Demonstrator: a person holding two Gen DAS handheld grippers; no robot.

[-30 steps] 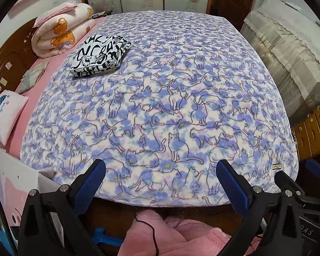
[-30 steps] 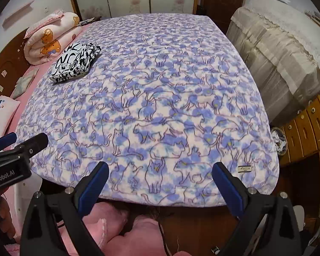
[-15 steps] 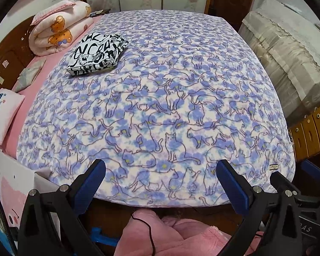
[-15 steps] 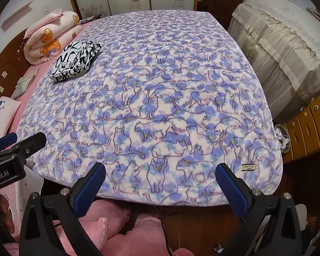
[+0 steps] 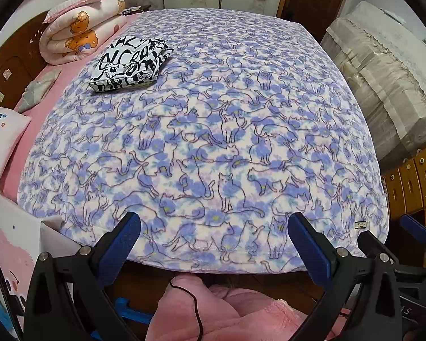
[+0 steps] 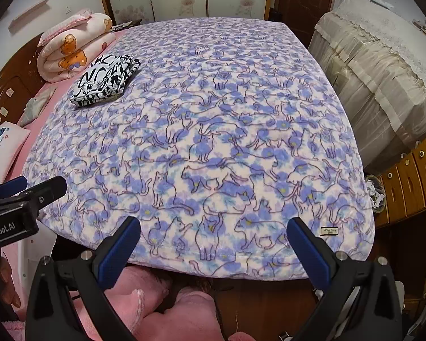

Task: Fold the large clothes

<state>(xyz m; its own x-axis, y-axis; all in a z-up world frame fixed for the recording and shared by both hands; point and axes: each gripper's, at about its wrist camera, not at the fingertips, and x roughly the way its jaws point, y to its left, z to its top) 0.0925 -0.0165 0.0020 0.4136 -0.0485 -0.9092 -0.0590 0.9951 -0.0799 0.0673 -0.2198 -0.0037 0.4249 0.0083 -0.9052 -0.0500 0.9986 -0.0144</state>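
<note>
While the left tongs (image 5: 213,244) hang released above the near edge of the bed (image 5: 269,281), their blue pads wide apart and gripping nothing, the left wrist view shows a cat-print blanket (image 5: 213,130) spread flat over the mattress. A folded black-and-white garment (image 5: 130,65) lies on the blanket toward the far left corner, just beside a rolled bear-print quilt (image 5: 79,31) by the headboard. A small pink pillow (image 5: 2,139) sits at the left edge, and pink fleece clothing (image 5: 227,312) fills the space below the tongs. At the right edge the tip of the other tool is visible. From the right wrist view, the right tongs (image 6: 213,247) are likewise released and empty over the blanket's near hem (image 6: 213,267), with the folded garment (image 6: 106,83) well apart at the far left. The left tool (image 6: 22,199) juts in from the left, and a covered cabinet (image 6: 383,79) stands beside the bed on the right.
</note>
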